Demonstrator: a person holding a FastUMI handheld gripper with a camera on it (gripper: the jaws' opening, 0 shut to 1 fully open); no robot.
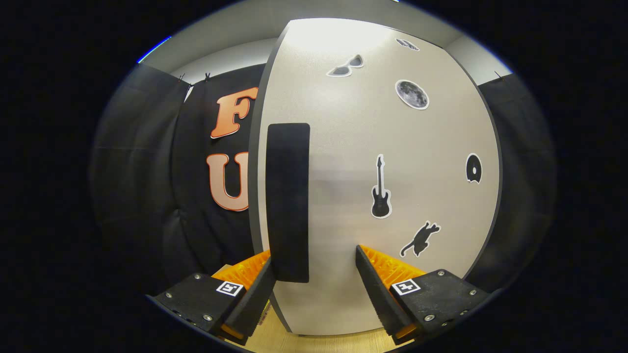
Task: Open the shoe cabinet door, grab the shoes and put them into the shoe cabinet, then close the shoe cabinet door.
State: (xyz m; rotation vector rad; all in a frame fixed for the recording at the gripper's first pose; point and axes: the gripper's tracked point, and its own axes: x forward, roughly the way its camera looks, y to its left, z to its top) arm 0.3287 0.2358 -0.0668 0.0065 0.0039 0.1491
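The shoe cabinet door [343, 162] stands right in front of the tongs [314, 274] and takes up most of what lies ahead. It is a tall panel with a pale, slightly speckled, matte face and a thin dark edge running all the way round. Light glares off its upper part, washing it nearly white there.

A long, upright black handle [288, 201] sits on the door near its left edge. It is a plain dark slab with rounded corners, running from the upper middle of the door down to the level of the fingertips.

Several black stickers with white outlines are scattered over the right part of the door: a pair of sunglasses [346, 66] near the top, a round moon [412, 94] beside and below it, a guitar [380, 189] in the middle, a leaping cat [421, 239] lower down, and a small bitten ring shape [473, 168] close to the right edge. One more small sticker near the top right corner is too distorted to make out.

The tongs are released, with the fingers spread wide apart. The lower end of the handle lies just inside the left finger [255, 294], close against its tip; whether they touch cannot be told. The right finger [378, 289] stands clear of the handle, over the bare door face, just left of the cat.

Below the door, between the fingers, a strip of light wooden surface [274, 340] shows.
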